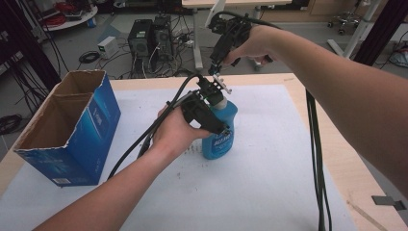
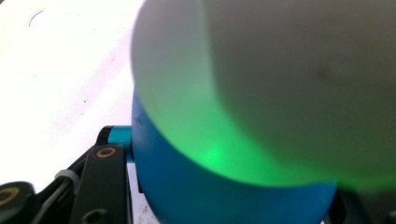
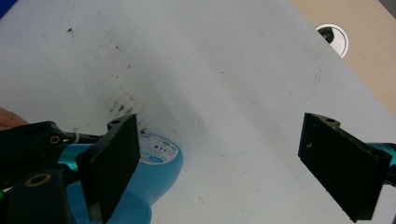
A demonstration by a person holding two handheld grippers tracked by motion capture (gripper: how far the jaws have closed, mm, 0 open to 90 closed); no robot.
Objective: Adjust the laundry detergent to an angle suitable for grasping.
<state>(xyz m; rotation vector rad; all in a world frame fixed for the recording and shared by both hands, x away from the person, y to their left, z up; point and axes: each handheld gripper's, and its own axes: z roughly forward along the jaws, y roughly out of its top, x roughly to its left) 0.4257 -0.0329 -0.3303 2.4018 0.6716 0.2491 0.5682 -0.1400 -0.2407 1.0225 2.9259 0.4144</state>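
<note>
At the table's nine o'clock stands an open blue cardboard box (image 1: pixel 67 130), upright, flaps raw at the rim, well apart from the rest. It sits on a white sheet (image 1: pixel 260 192) that covers most of the wooden table (image 1: pixel 337 144).

Near the table's centre stands a blue bottle (image 1: pixel 221 134) with a white top, upright on the sheet. The left gripper (image 1: pixel 211 103) comes at it from about eight o'clock, and its jaws are clamped on the bottle's upper part, just below the white top. In the left gripper view the white top and blue shoulder (image 2: pixel 224 186) sit hard up against the camera.

Above the bottle, toward twelve o'clock, hangs the right gripper (image 1: pixel 219 79), pointing down, close over the bottle's top. In the right gripper view its two black jaws stand wide apart with nothing between them (image 3: pixel 219 172), the bottle (image 3: pixel 154 172) below at the left.

A black cable (image 1: pixel 315 159) trails down at the table's three o'clock side.
</note>
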